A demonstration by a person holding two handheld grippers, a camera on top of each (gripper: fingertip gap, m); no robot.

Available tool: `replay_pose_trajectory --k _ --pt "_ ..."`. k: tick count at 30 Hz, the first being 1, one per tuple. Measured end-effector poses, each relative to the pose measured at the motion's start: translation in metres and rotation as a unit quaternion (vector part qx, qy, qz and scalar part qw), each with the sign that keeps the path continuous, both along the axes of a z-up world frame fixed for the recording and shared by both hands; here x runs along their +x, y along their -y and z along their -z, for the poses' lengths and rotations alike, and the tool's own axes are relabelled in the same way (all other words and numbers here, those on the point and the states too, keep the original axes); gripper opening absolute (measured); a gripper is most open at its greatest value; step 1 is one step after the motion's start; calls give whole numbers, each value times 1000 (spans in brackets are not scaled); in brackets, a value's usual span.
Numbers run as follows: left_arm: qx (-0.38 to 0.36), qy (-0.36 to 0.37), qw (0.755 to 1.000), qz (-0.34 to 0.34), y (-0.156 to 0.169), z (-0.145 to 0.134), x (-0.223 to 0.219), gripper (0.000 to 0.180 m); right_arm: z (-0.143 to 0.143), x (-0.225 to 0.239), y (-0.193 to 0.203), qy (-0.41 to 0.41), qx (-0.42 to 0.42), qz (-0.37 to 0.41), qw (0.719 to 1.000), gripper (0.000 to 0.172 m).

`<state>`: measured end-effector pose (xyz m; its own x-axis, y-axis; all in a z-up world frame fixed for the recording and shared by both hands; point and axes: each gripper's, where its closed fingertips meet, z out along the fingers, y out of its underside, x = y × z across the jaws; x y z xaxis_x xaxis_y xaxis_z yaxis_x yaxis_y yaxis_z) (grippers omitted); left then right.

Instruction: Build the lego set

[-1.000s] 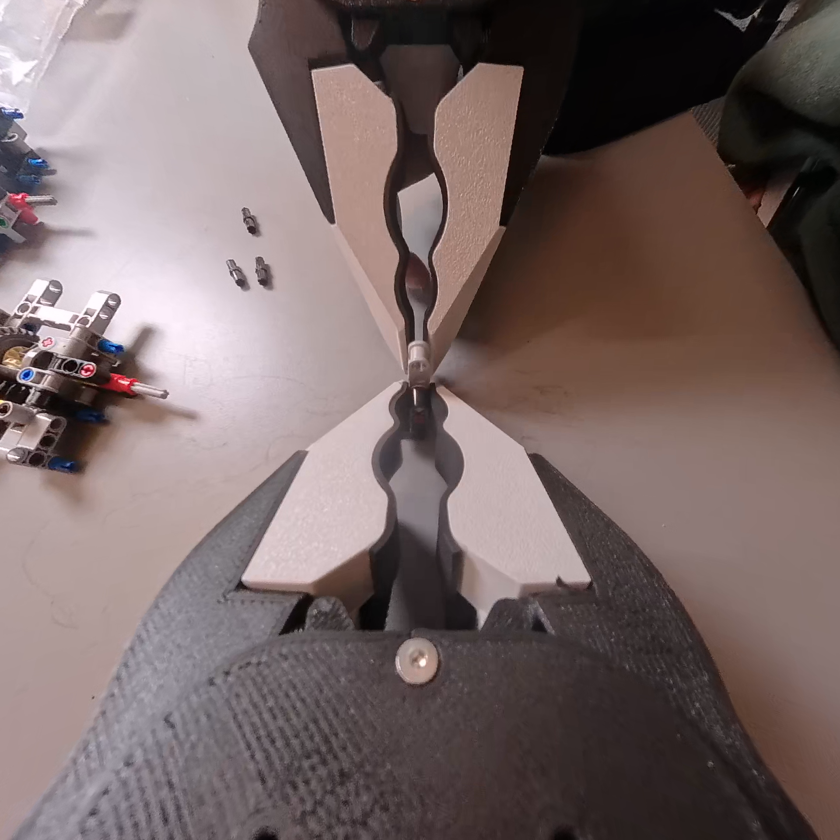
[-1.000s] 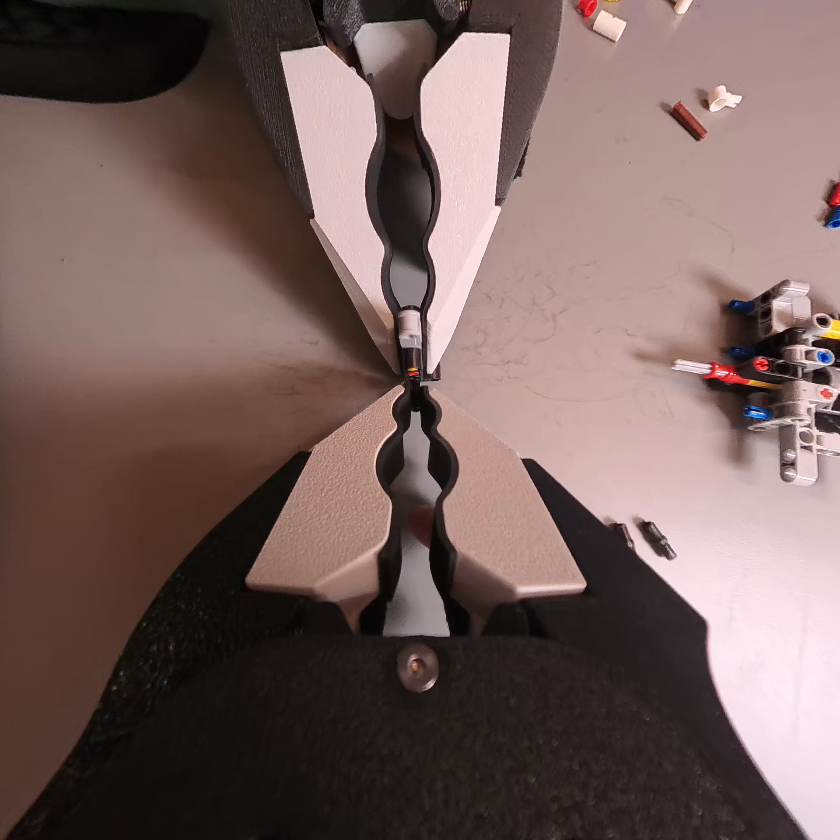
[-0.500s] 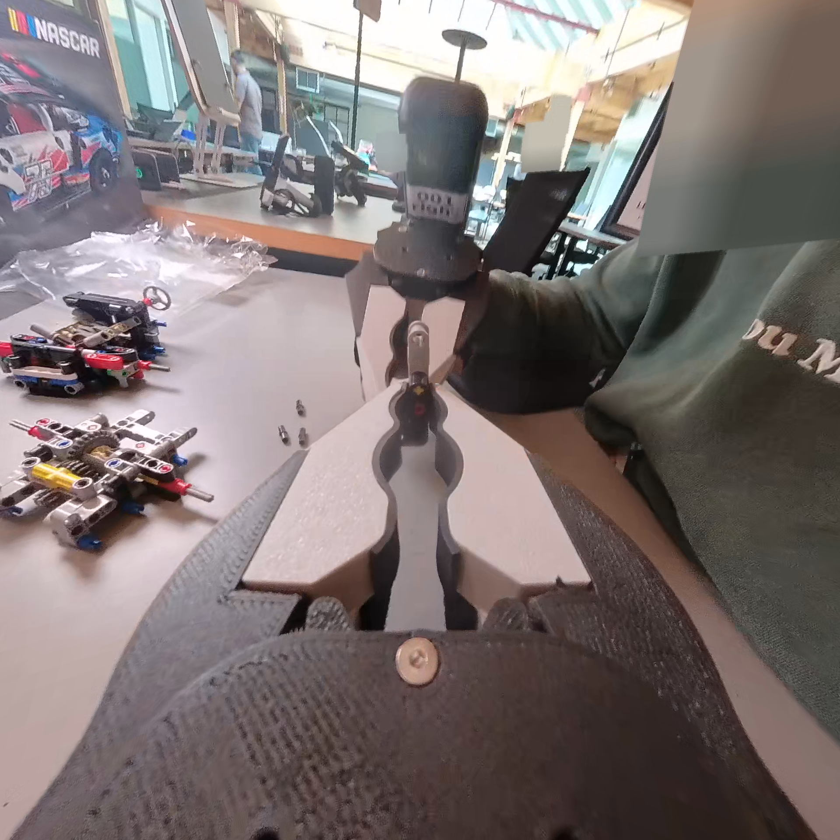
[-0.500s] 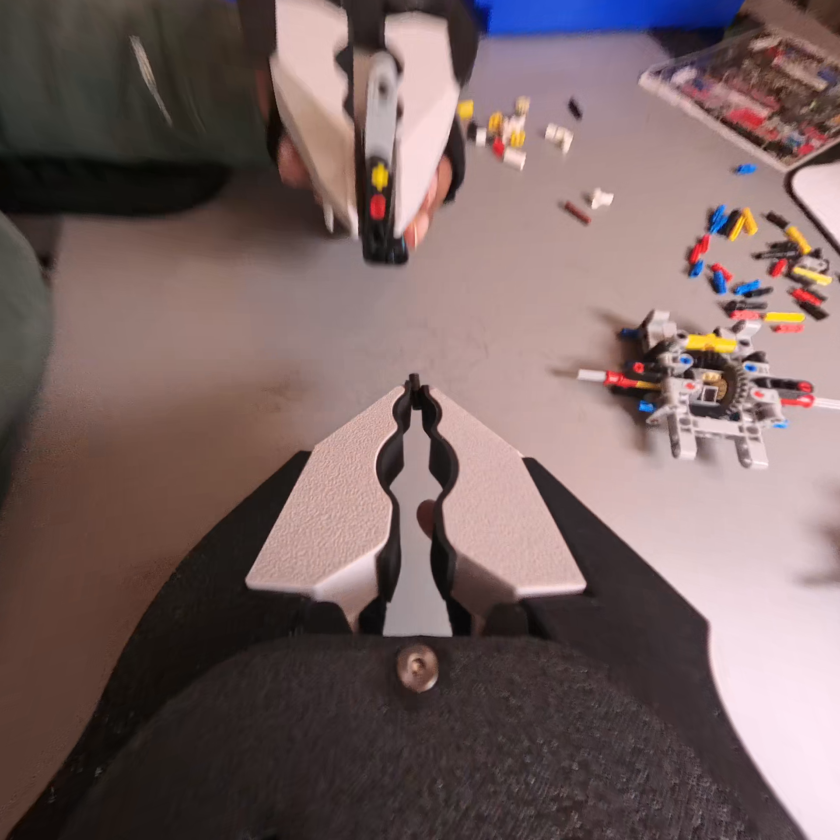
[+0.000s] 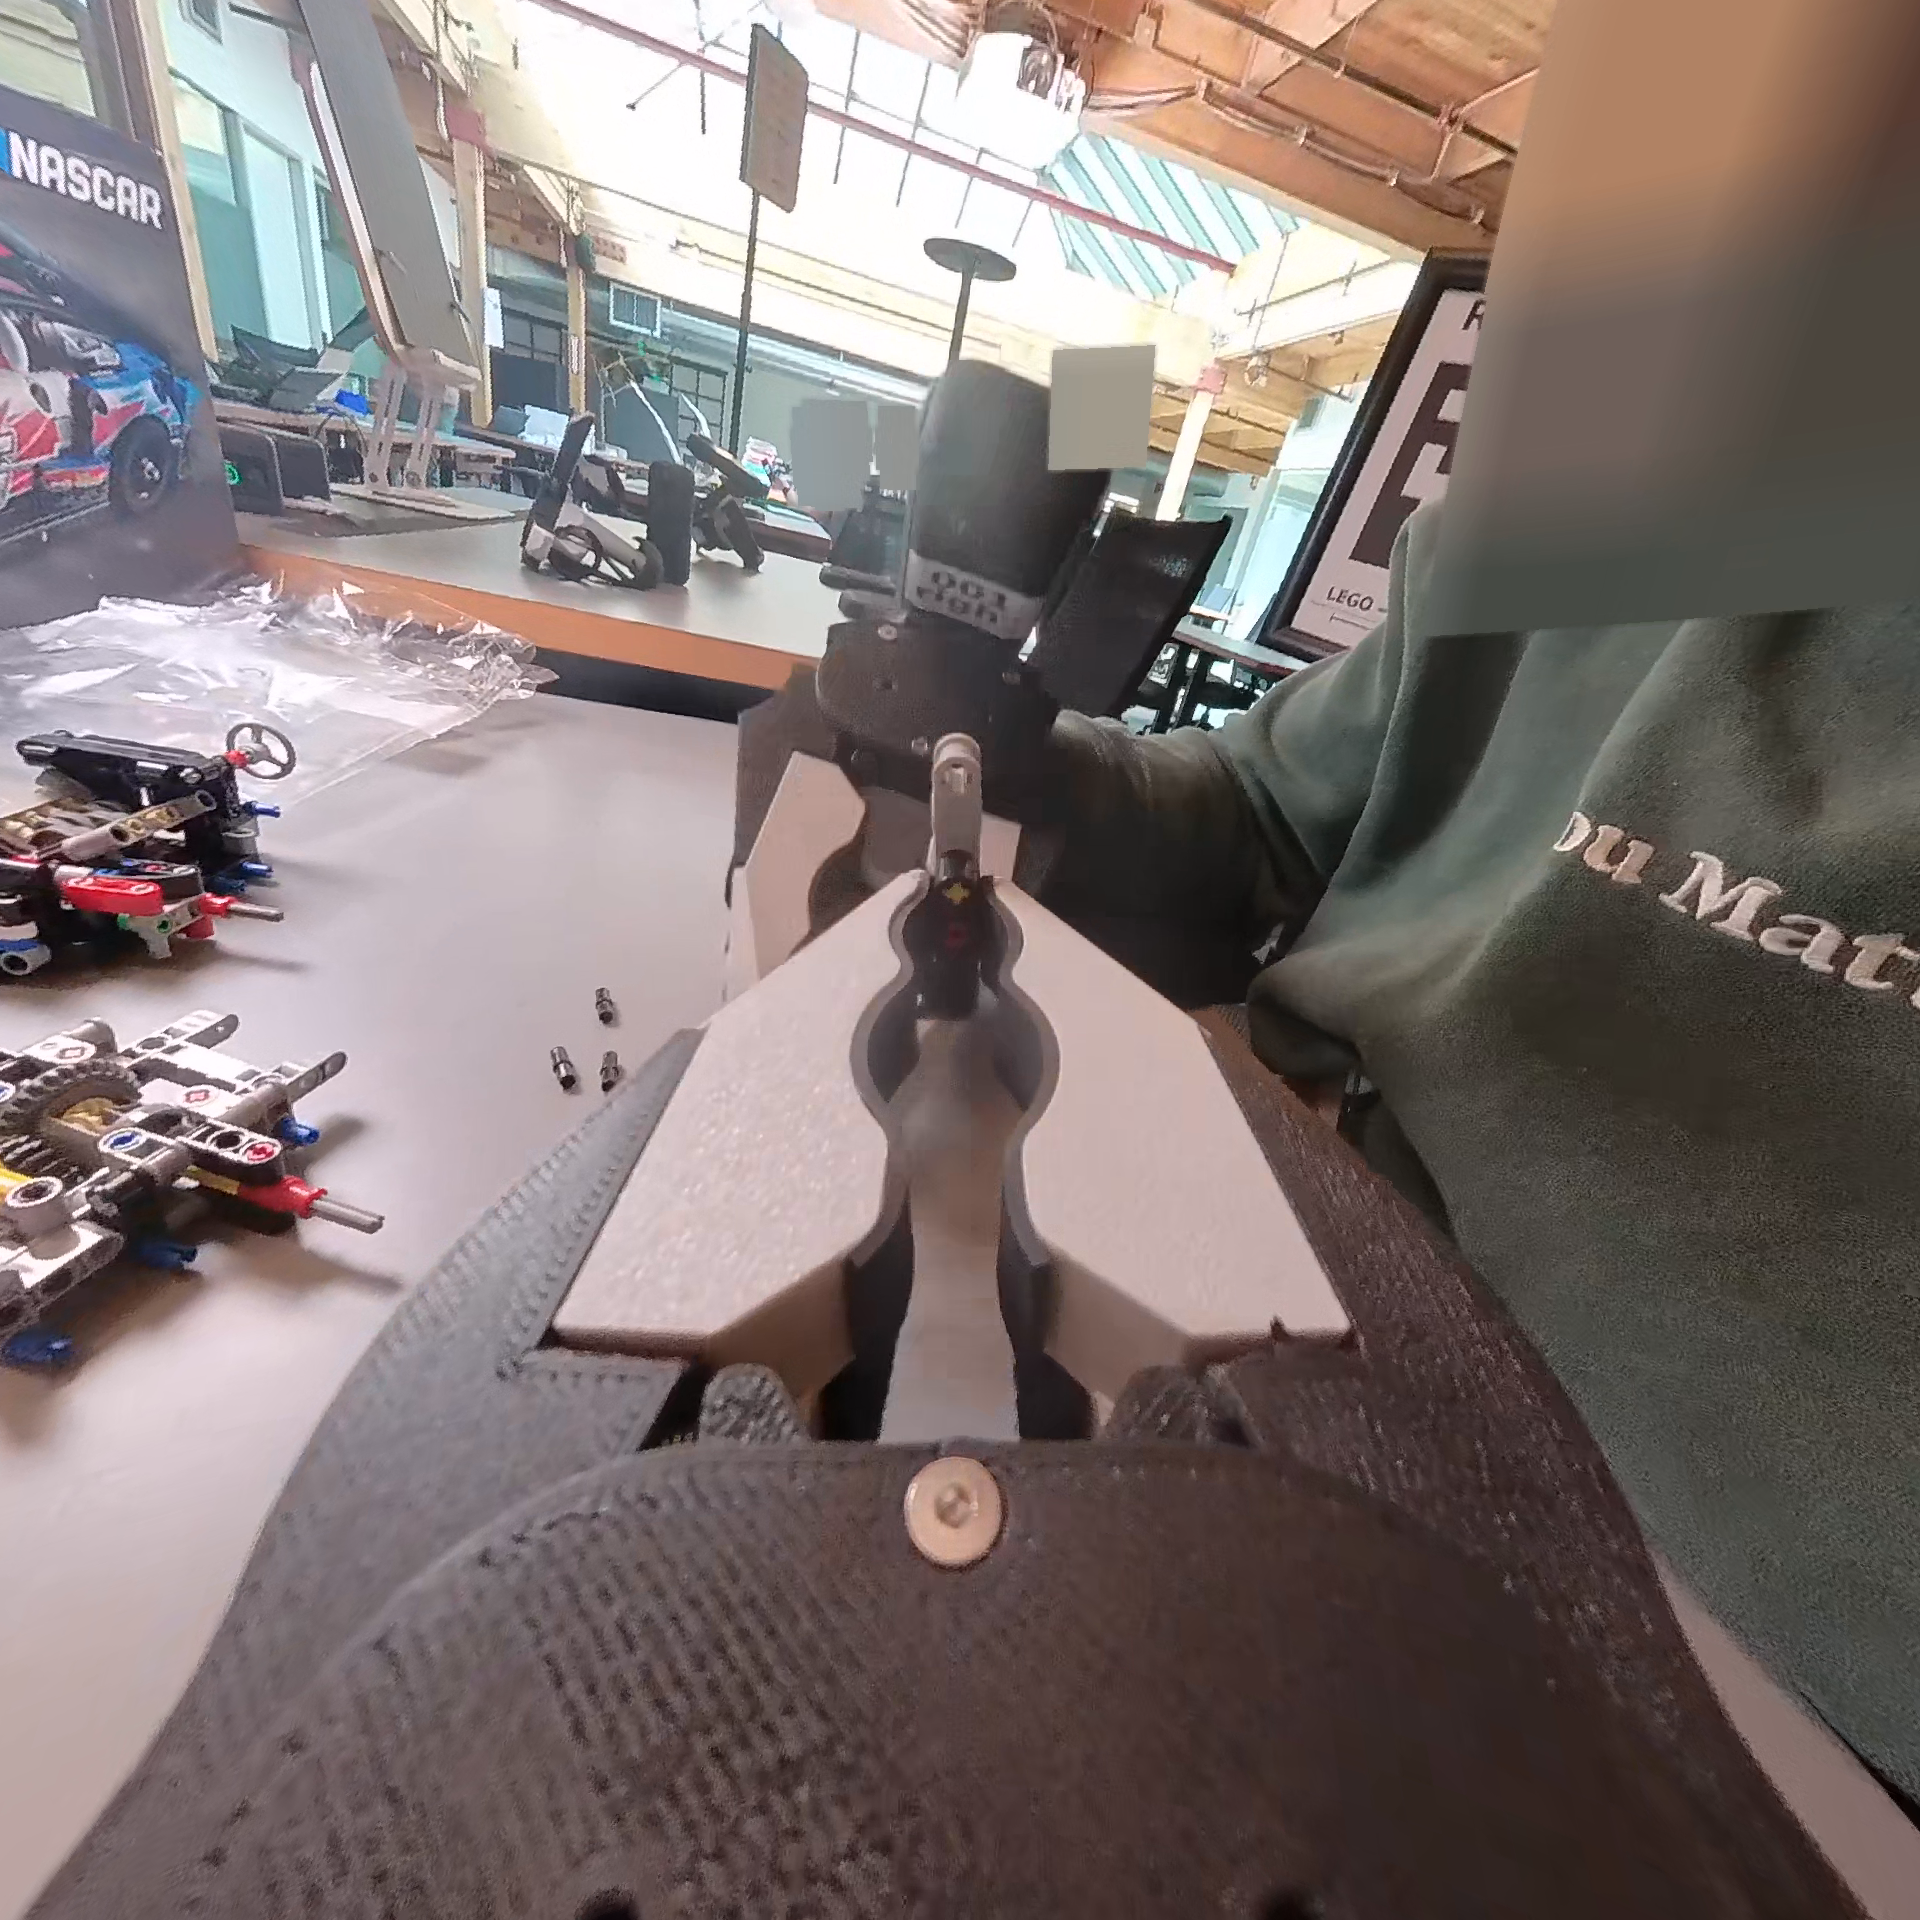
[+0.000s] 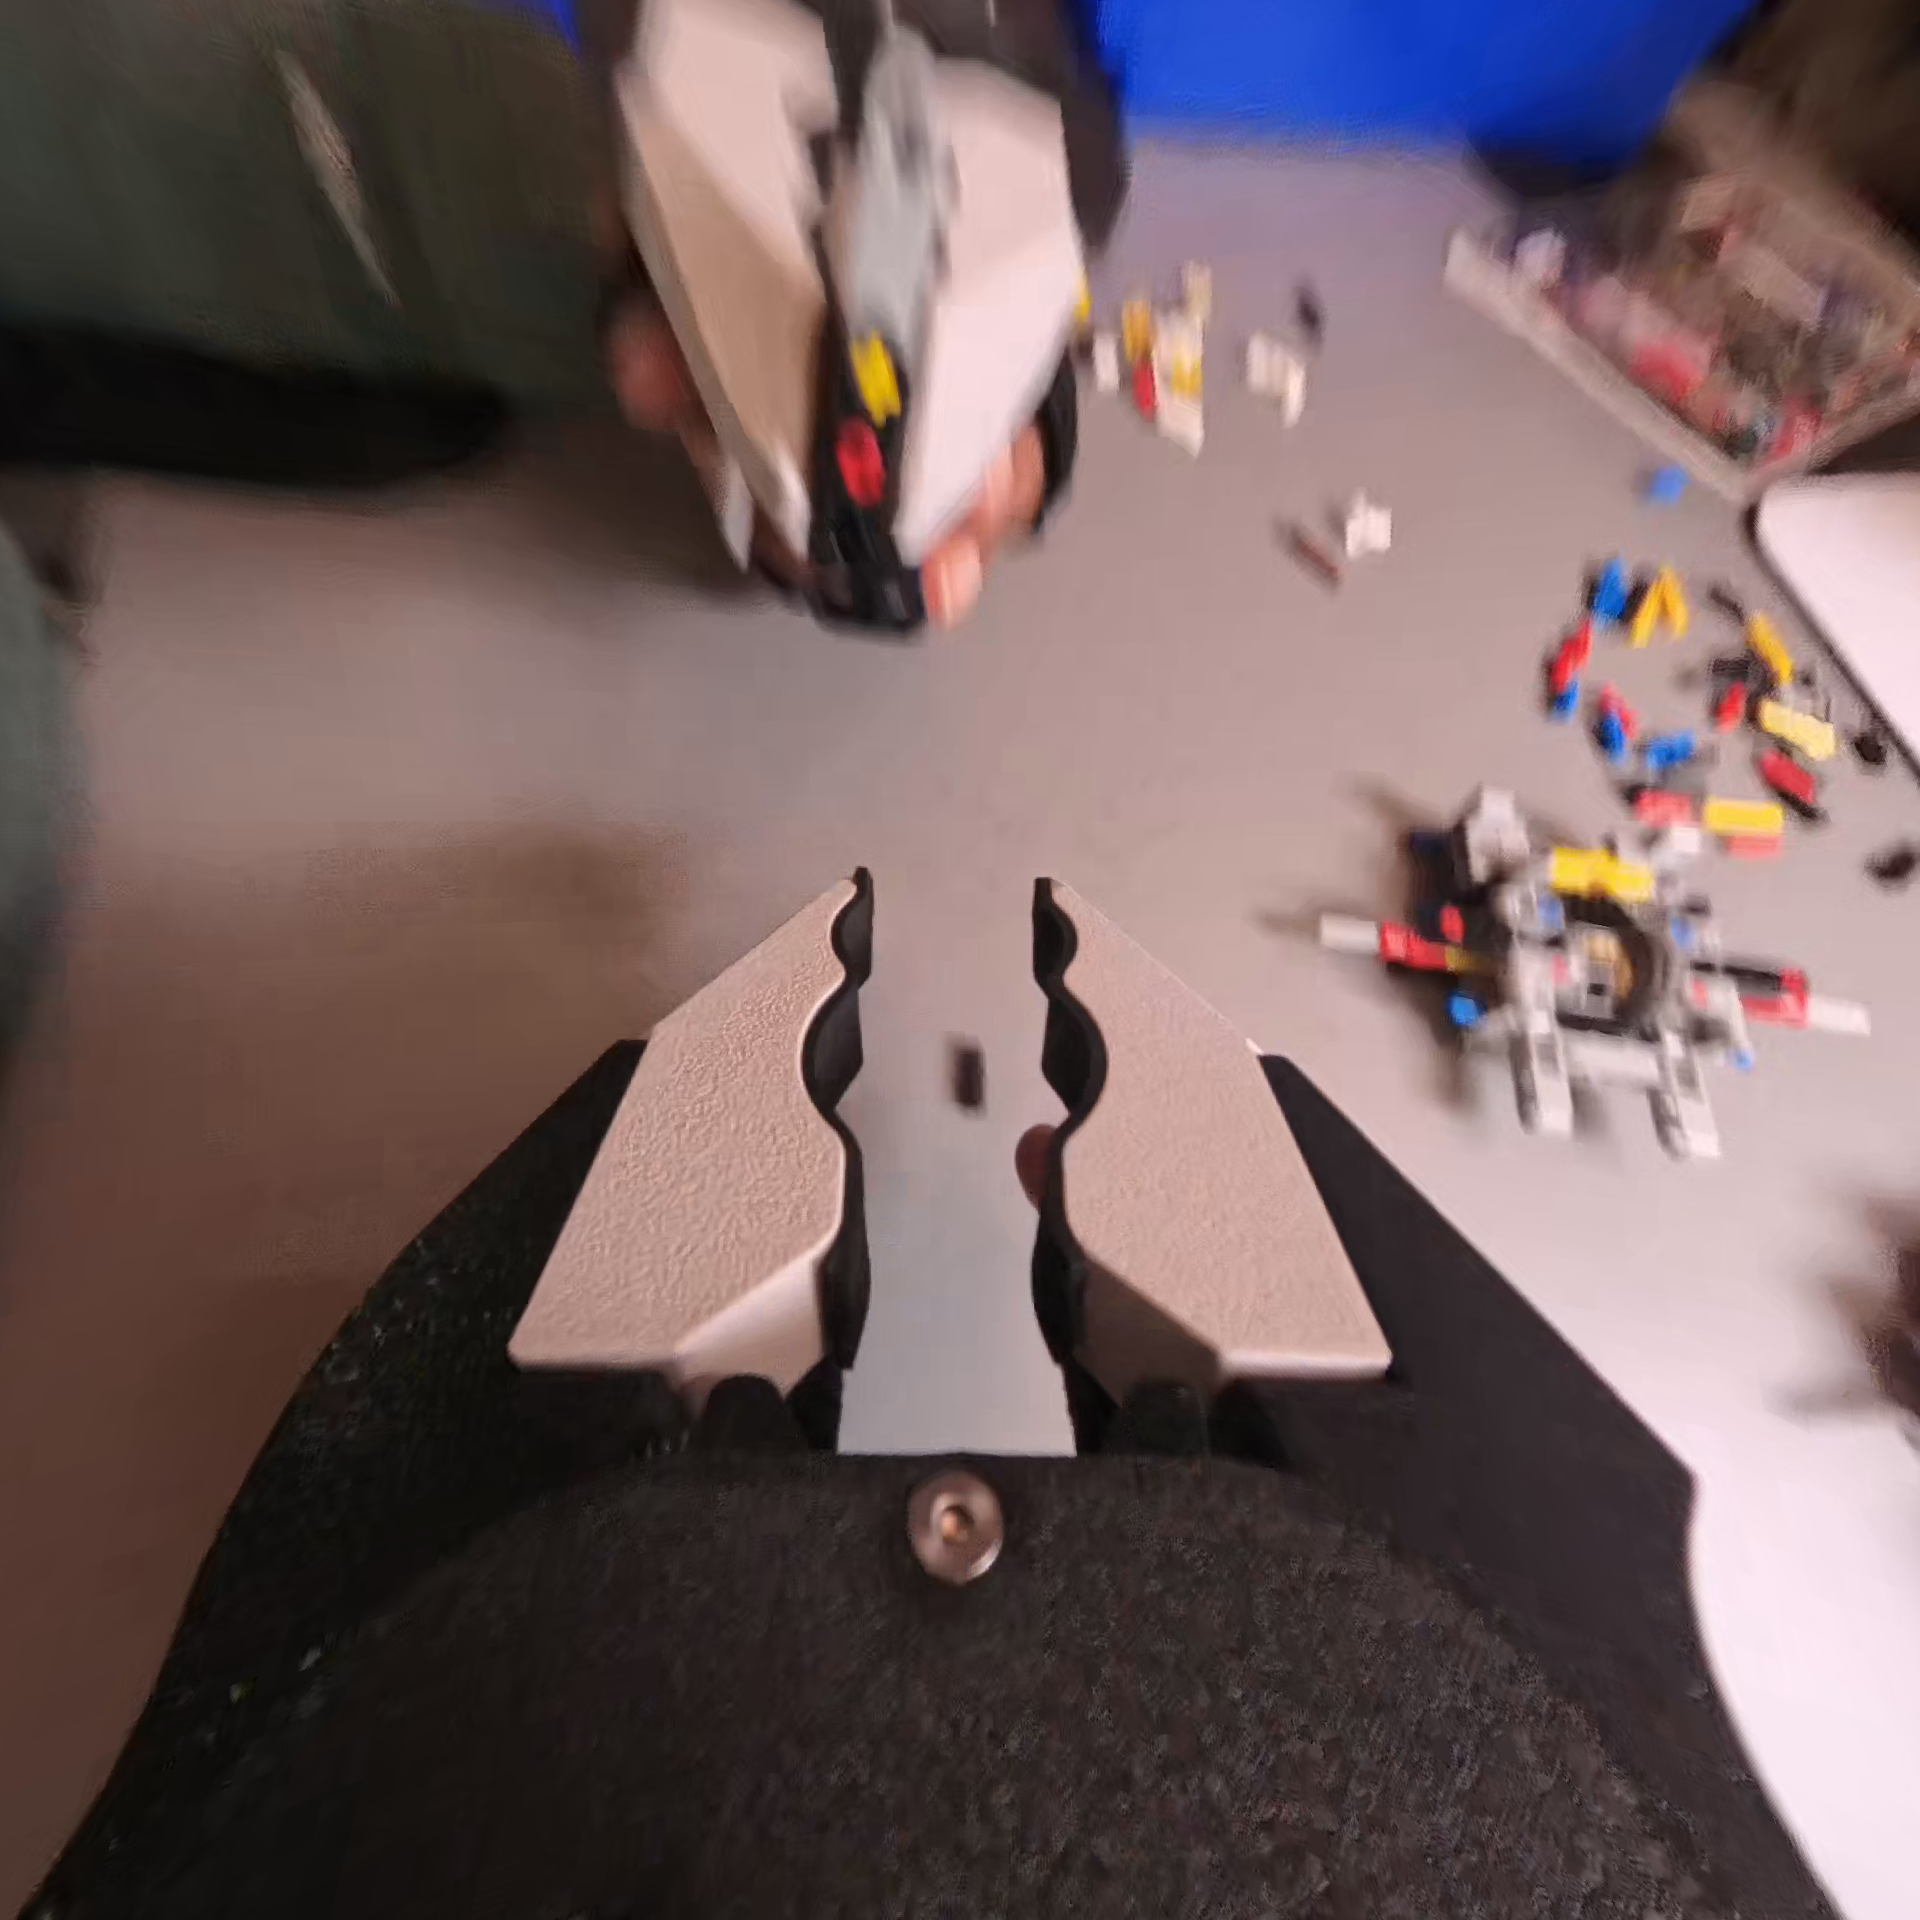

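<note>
Currently the left gripper (image 5: 956, 894) is clamped on a small toy-brick piece (image 5: 956, 831), a black beam carrying a yellow and a red pin end, with a grey bar rising from it at 12 o'clock. Both pads press the black beam. The piece is held clear of the grey table (image 5: 499, 935). In the right wrist view the same piece (image 6: 868, 416) appears blurred at 12 o'clock.

The right gripper (image 6: 951, 888) has its fingers apart, with nothing between the pads. A small black pin (image 6: 966, 1075) is visible in the gap between the fingers, apart from both pads; whether it rests on the table cannot be told.

A part-built toy chassis (image 6: 1590, 956) lies on the table at 3 o'clock of the right gripper, well apart from it. Loose coloured bricks (image 6: 1704, 707) lie scattered at 2 o'clock. In the left wrist view, three small black pins (image 5: 587, 1049) lie near the gripper at 9 o'clock, and a second toy assembly (image 5: 135, 831) sits at 10 o'clock beside clear plastic wrap (image 5: 260, 665). A person's green sleeve (image 5: 1558, 935) fills the 3 o'clock side.
</note>
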<state>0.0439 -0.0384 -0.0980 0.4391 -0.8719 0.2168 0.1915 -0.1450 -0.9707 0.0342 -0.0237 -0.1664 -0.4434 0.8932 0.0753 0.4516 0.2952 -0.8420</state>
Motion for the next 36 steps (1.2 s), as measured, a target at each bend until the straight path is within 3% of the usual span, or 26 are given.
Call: replay_pose_trajectory --k 4,6,9,12,15,19,21,25,36 --pt "18 24 1000 0 2 -9 4 5 -63 -5 20 -133 -129 -27 982 24" --pt "26 31 999 -2 2 -13 4 5 -68 -4 23 -150 -135 -32 979 14" --pt "29 25 999 2 4 -12 4 5 -67 -4 24 -154 -118 -38 980 14" --pt "14 -15 1000 -1 2 -1 5 6 -56 -2 21 -116 -93 -38 988 14" --pt "2 -122 992 -19 -1 24 3 10 -27 6 14 -27 -38 -43 998 14" --pt "-23 -304 952 -28 4 68 4 16 3 14 12 66 37 -65 995 13" --pt "-27 -358 933 -31 7 83 4 13 15 15 18 101 69 -84 989 13" --pt "-37 -399 916 -19 15 100 6 14 30 15 26 145 119 -114 976 13" --pt "-61 -420 906 -7 18 119 2 7 44 7 28 169 129 -113 971 14"
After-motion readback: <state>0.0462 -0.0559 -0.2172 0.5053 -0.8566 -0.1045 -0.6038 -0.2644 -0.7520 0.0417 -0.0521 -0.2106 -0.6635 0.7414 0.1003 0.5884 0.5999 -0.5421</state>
